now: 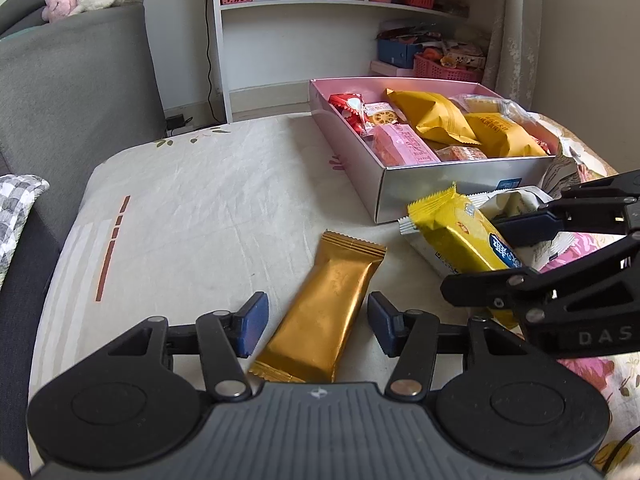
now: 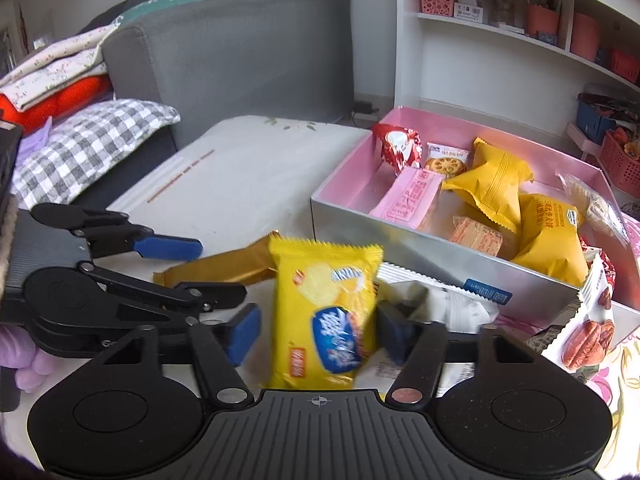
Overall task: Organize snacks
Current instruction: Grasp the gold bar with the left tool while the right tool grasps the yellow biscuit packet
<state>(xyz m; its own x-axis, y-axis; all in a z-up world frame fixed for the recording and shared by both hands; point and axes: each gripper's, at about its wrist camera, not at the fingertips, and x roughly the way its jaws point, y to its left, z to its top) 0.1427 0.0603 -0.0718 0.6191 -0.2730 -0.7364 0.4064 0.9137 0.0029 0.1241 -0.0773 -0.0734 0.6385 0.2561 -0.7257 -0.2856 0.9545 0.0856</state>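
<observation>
A gold wrapped bar (image 1: 326, 304) lies on the pale bed cloth between the blue pads of my left gripper (image 1: 318, 322), which stands open with a small gap on each side of it. A yellow biscuit packet (image 2: 324, 312) rests tilted on a white packet (image 2: 448, 304). It sits between the pads of my right gripper (image 2: 318, 336). The right pad is at its edge and the left pad (image 2: 242, 334) stands a little off it, so this gripper is open; the view is blurred. The silver box with a pink lining (image 1: 440, 184) holds several snacks.
A pecan packet (image 2: 588, 332) lies right of the box wall (image 2: 360, 232). In the right wrist view my left gripper (image 2: 200, 272) is close on the left. A grey sofa (image 1: 80, 80), a checked pillow (image 2: 92, 144) and a white shelf unit (image 1: 320, 20) surround the bed.
</observation>
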